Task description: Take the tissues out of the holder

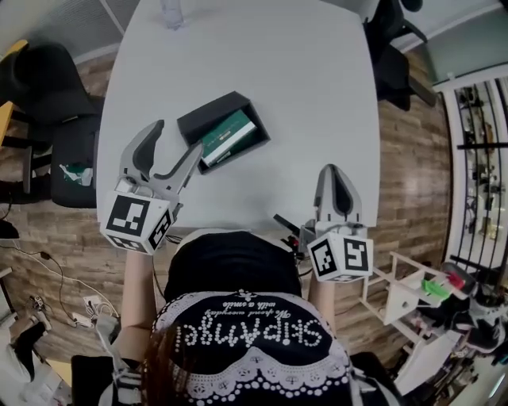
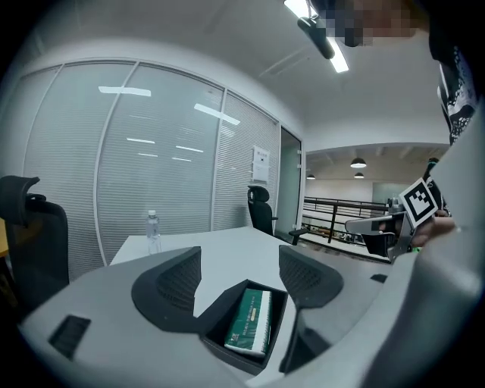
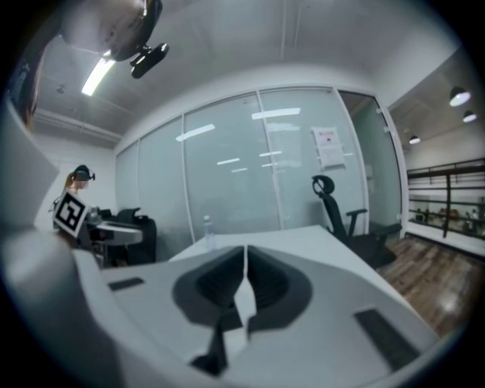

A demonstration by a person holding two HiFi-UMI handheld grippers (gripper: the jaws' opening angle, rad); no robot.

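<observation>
Tissues (image 2: 251, 322) in holder (image 2: 220, 317), just ahead of left gripper's (image 2: 240, 265) parted jaws

A pale, rounded-cornered worktop (image 1: 317, 103) stands over a wood-patterned floor (image 1: 413, 158). A black, open-topped holder (image 1: 208, 113) lies flat on it, set askew to the edges, in the near-left part of the surface. A clear plastic bottle (image 1: 172, 12) stands upright by the far edge, well apart from the holder.
</observation>
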